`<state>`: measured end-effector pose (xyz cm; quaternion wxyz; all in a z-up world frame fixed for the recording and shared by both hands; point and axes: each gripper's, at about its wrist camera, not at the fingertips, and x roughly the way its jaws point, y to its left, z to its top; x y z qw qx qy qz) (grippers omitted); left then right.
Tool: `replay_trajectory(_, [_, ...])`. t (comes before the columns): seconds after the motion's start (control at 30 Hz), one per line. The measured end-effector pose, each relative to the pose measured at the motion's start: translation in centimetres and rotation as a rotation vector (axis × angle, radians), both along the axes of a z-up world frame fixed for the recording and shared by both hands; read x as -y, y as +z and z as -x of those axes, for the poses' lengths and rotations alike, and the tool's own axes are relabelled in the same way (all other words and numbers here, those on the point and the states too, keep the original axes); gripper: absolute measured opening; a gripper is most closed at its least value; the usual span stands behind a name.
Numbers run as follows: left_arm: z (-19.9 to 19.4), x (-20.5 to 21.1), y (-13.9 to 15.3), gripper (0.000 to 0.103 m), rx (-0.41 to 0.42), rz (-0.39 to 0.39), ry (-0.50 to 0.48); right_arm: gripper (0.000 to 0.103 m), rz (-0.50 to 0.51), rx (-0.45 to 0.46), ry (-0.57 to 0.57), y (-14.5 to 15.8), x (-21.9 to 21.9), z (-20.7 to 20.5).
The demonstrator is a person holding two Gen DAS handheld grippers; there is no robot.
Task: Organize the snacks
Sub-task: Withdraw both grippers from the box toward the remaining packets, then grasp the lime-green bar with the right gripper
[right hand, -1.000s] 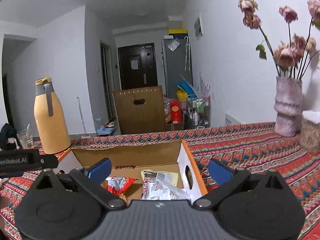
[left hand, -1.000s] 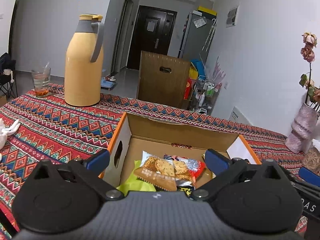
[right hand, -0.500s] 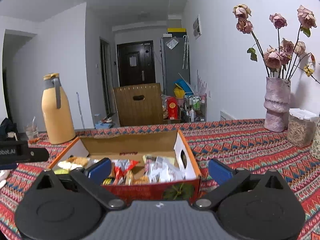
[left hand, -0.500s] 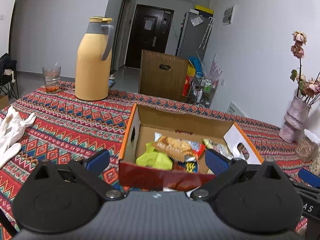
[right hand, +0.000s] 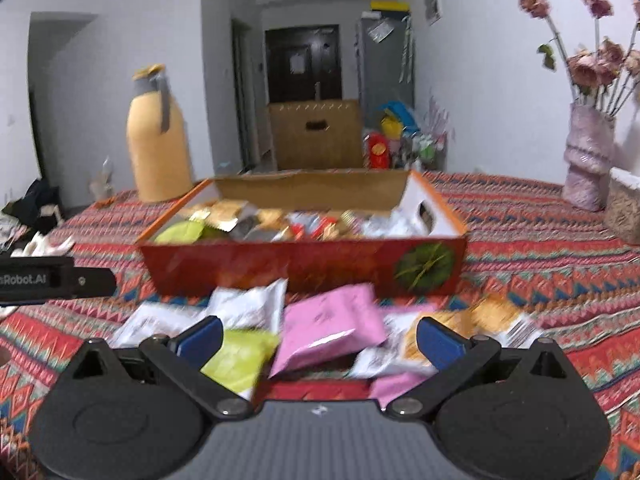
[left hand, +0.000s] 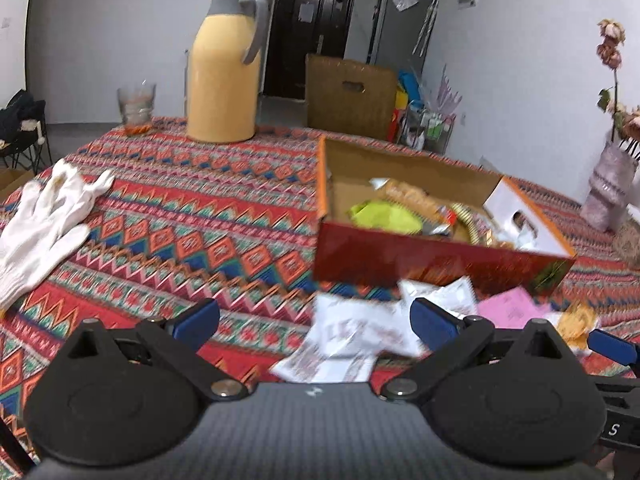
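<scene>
An open cardboard box (right hand: 304, 260) with a red front wall holds several snack packets; the same box (left hand: 436, 268) sits right of centre in the left wrist view. Loose packets lie on the tablecloth in front of it: a pink packet (right hand: 332, 328), a green packet (right hand: 240, 356), a white packet (right hand: 248, 304) and an orange biscuit packet (right hand: 480, 316). My right gripper (right hand: 318, 338) stands open just above this pile. My left gripper (left hand: 314, 322) is open too, over a white packet (left hand: 352, 336) near the box's front left corner. Neither holds anything.
A yellow thermos jug (left hand: 224, 76) and a glass (left hand: 136, 108) stand at the table's far side. A white glove (left hand: 44, 220) lies at the left. A vase of dried roses (right hand: 588, 152) and a jar (right hand: 624, 204) stand at the right.
Both grippers have pulled back from over the box toward the near edge of the table. The loose packets in front of the box have come into view.
</scene>
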<state>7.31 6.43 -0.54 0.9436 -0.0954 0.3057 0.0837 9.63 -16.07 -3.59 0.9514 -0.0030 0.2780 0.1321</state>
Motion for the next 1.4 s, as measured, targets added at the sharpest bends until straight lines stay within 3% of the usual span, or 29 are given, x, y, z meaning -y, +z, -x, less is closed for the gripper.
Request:
replay_trajectory(0.1, [0.5, -0.9, -0.8, 0.103, -0.023, -0.004, 0.006, 0.101, 0.008, -0.028, 0.013, -0.8, -1.5, 0.3])
replay_trajectory(0.37, [1.4, -2.6, -2.7, 0.103, -0.057, -0.004, 0.010, 0.086, 0.035, -0.103, 0.063, -2.3, -4.2, 0.0])
replay_trajectory(0.53, [1.4, -2.7, -3.5, 0.103, -0.060, 0.005, -0.012, 0.067, 0.064, -0.130, 0.069, -3.1, -5.0, 0.2])
replay_trajectory(0.7, [1.3, -2.7, -4.0, 0.103, -0.060, 0.027, -0.035, 0.056, 0.078, -0.112, 0.074, -3.5, -5.1, 0.7])
replay_trajectory(0.77, [1.2, -2.8, -4.1, 0.103, -0.065, 0.038, -0.034, 0.038, 0.073, -0.107, 0.076, -3.3, -5.0, 0.7])
replay_trajectory(1.13, [1.2, -2.9, -4.3, 0.103, -0.074, 0.044, -0.021, 0.036, 0.017, -0.015, 0.060, -1.8, -2.7, 1.9])
replay_trajectory(1.4, [1.1, -2.7, -3.9, 0.103, -0.080, 0.020, -0.019, 0.036, -0.007, 0.085, -0.031, 0.2, 1.1, 1.5])
